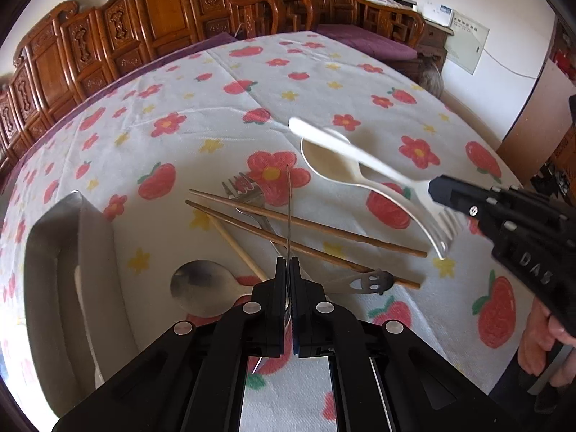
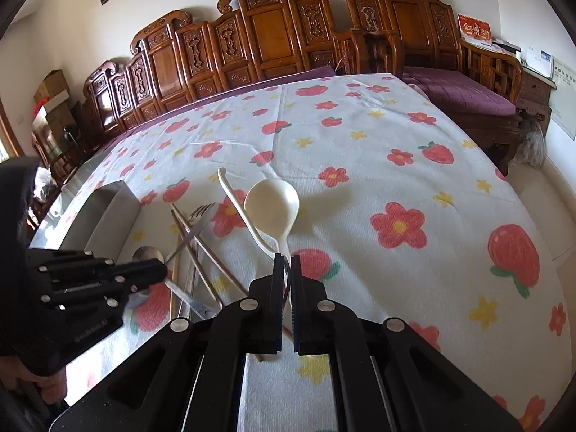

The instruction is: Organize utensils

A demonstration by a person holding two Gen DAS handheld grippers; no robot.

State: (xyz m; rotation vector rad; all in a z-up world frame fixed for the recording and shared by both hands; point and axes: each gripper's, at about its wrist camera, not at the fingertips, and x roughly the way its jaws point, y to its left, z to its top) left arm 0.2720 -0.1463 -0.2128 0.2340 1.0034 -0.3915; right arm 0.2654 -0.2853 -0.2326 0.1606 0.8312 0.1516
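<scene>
Pinching a thin metal utensil (image 1: 288,212) edge-on, our left hand-held gripper (image 1: 288,270) is fully closed on it; what it is we can't tell. The right hand-held gripper (image 2: 286,270) is clamped on a white fork (image 2: 244,212), lifted over the white spoon (image 2: 273,205). Light, stiff, slick: we'd grip mid-handle. Chopsticks (image 1: 306,230) lie just beyond the left one, a steel bin (image 1: 68,288) to its left. Soft flowered cloth (image 2: 360,165) covers the bench; carved wooden seats (image 2: 273,32) behind.

Right tool (image 2: 286,273) clamped on a white spoon (image 2: 248,216), lifted off the surface (image 2: 378,187). Second white spoon (image 2: 275,205) just right of it; chopsticks (image 2: 196,244), fork (image 2: 192,223) left; left tool (image 2: 158,270) beyond.
</scene>
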